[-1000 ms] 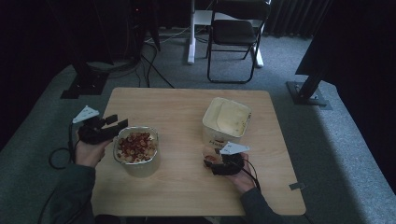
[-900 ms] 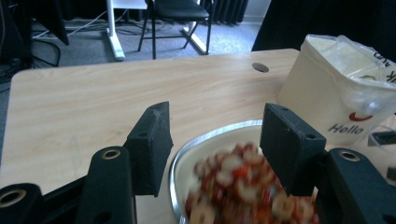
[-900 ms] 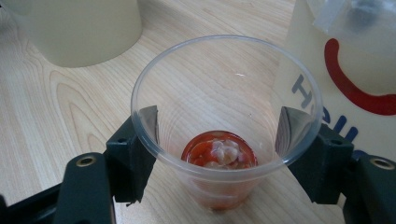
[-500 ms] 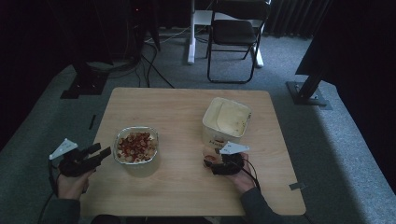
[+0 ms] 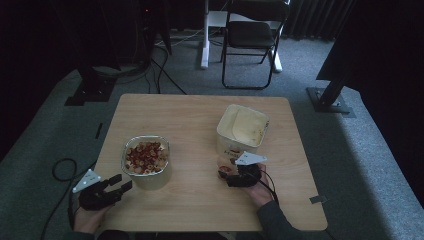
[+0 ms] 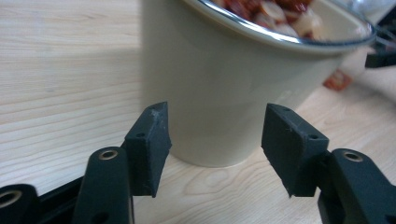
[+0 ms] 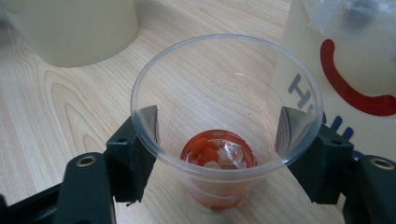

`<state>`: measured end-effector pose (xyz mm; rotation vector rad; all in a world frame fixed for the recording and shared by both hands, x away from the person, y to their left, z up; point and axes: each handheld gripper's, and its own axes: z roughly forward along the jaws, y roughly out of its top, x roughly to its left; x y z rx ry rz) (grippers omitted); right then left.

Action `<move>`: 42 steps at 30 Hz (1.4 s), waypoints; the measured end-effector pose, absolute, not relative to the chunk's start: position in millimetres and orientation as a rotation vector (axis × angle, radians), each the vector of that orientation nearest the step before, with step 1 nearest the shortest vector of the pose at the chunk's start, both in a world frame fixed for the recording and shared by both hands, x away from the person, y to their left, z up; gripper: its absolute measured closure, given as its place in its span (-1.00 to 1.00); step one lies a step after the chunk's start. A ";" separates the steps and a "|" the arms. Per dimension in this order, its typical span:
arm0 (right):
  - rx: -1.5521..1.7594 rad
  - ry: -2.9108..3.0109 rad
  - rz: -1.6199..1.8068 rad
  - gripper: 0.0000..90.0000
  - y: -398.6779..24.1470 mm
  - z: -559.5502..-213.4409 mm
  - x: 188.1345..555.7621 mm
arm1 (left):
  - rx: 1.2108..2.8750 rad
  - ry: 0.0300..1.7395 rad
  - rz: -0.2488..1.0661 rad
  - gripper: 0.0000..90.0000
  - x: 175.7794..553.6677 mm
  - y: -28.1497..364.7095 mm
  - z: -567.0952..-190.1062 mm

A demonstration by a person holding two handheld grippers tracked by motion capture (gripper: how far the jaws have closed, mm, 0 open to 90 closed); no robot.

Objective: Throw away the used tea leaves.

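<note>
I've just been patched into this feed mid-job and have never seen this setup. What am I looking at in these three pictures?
There is no robot arm: a person at a wooden table holds hand-held tongs in each hand. The high view looks down from above; the other two come from cameras riding on each tool, looking along its black jaws.

On the table stand a bowl of red and pale pieces, and a cream tub.

The left tongs are open, jaws pointed at the bowl's side, not touching it. The right tongs sit on both sides of a clear plastic cup holding a few pieces; whether they squeeze it, I cannot tell.
</note>
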<state>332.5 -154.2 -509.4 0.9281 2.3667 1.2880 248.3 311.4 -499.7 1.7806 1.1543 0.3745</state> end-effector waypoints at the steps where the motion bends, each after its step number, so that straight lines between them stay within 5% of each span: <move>1: 0.928 2.366 1.287 -0.33 -154.3 -509.3 332.3 | 1.796 1.145 0.378 -0.08 249.9 307.5 -500.2; 5: 0.931 2.365 1.286 -0.33 -155.0 -509.1 332.6 | 1.839 1.145 0.407 -0.23 254.6 297.9 -498.7; 23: 0.924 2.350 1.300 -0.31 -146.7 -503.5 336.0 | 1.887 1.129 0.439 -0.22 289.2 277.2 -495.5; 42: 0.856 2.304 1.367 -0.31 -120.4 -445.9 363.0 | 1.884 1.112 0.488 -0.23 337.9 246.0 -503.8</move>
